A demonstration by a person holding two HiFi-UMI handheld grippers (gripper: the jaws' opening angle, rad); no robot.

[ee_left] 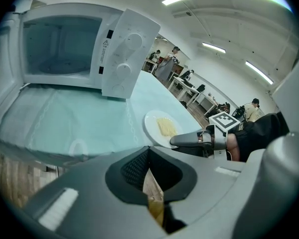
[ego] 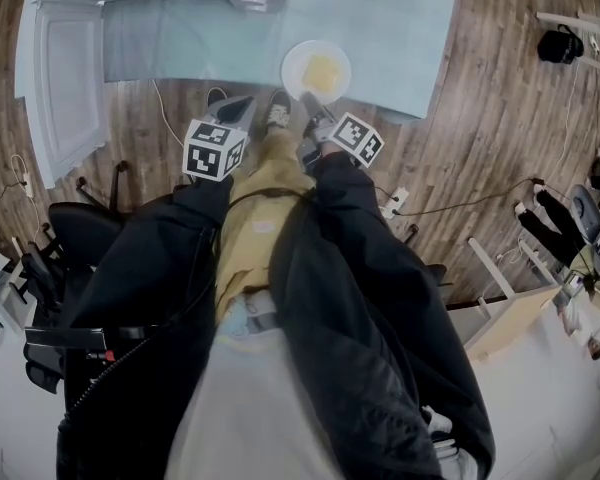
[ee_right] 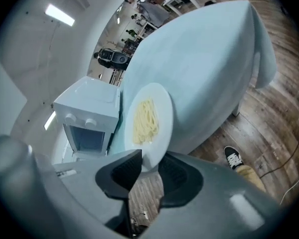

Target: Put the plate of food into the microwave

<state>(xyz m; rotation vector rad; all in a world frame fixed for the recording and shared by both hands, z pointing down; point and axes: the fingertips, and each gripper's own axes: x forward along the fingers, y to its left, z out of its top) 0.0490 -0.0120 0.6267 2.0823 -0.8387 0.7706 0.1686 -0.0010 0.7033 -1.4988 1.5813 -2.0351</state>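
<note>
So right now I'm holding the right gripper [ee_right: 148, 166] up to the plate [ego: 295, 68], and its tongs are pinching the plate's near rim, one jaw on each face of it. The plate is sitting flat on the desk [ego: 400, 28], right at the near edge, closer to the near right corner than the left. A little heap of pale yellow noodles [ego: 325, 72] is lying in the middle of it. The left gripper [ee_left: 148, 156] is hanging just off that same near edge, beside the plate and out over the wood floor [ego: 490, 118]. Its tongs are pressed together at the tips and aren't gripping anything; through the slit I'm only seeing floor and a bit of yellow trouser leg. The microwave [ee_left: 122, 54] is standing toward the far left corner of the desk with its door [ego: 70, 78] swung wide open, and the cavity is facing me.
</note>
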